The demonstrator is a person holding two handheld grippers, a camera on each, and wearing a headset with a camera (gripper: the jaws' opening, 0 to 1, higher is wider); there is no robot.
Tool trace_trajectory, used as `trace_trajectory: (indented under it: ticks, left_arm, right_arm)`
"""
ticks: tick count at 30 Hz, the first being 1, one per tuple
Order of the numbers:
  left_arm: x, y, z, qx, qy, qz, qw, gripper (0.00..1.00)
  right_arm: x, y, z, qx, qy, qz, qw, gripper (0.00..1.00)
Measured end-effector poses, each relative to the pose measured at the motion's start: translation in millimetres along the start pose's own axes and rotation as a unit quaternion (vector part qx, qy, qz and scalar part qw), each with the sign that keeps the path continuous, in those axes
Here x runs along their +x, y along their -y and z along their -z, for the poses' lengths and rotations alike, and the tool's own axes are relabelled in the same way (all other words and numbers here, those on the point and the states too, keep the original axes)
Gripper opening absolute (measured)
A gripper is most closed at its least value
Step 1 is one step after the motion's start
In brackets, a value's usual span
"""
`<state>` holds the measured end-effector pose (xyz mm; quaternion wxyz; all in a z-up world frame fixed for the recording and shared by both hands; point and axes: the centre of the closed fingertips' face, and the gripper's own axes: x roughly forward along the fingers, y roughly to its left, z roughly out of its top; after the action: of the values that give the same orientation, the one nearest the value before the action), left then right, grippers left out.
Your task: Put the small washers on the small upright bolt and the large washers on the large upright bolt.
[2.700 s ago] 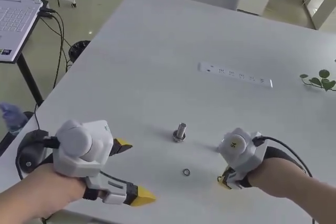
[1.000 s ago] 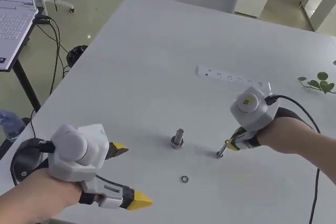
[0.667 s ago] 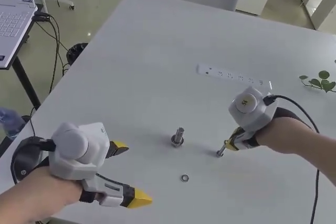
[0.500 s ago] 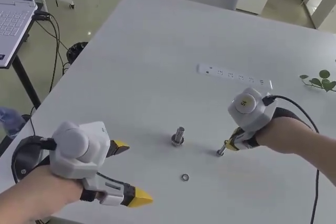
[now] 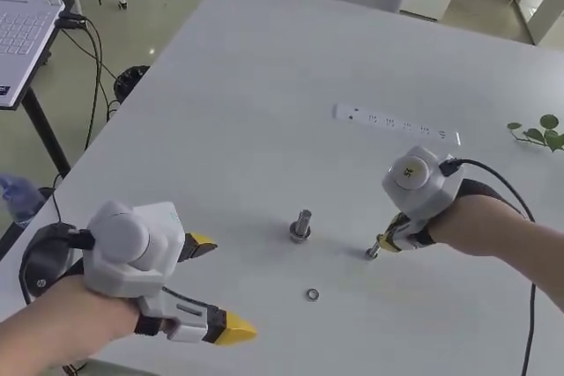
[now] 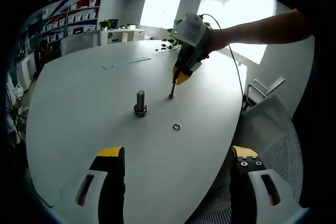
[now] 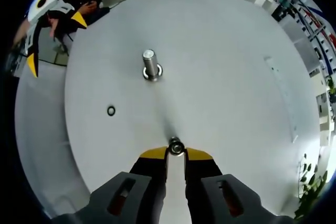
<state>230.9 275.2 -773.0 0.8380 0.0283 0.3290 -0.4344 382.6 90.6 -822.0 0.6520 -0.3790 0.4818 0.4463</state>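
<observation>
In the head view, the left gripper (image 5: 222,286), white plastic with yellow-tipped jaws, hovered over the near edge of the smooth white table (image 5: 264,85) with its jaws spread wide. The right gripper (image 5: 383,245) pointed steeply down, its jaws pinched narrow on the small bolt (image 5: 374,252), a thin metal pin standing upright on the tabletop. To its left, well apart, the large bolt (image 5: 301,224) stood upright: a stout, shiny steel cylinder with a wider collar at its foot. One small washer (image 5: 312,294), a thin dark metal ring, lay flat on the table nearer the person, between the two grippers. A long white power strip (image 5: 395,123) lay farther back, with green leaves (image 5: 538,132) at the right edge and a laptop (image 5: 22,28) on a stand at the left.

In the left gripper view, its own jaws stood far apart at the bottom; beyond them lay the washer, then the large bolt and the small bolt under the right gripper's yellow tips.

In the right gripper view, the small bolt's round top showed end-on, clamped between the two yellow tips, with the large bolt ahead and the washer off to the left
</observation>
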Motion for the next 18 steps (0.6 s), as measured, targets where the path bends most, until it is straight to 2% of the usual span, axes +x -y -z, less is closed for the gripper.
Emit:
trace_trajectory:
  ticks: [18]
  left_arm:
    - [1.2,-5.5,0.2,-0.003,-0.001,0.001,1.0000,0.82]
  right_arm:
    - [13.4,-2.6,2.6,-0.009,-0.006,-0.003,0.9999,0.12]
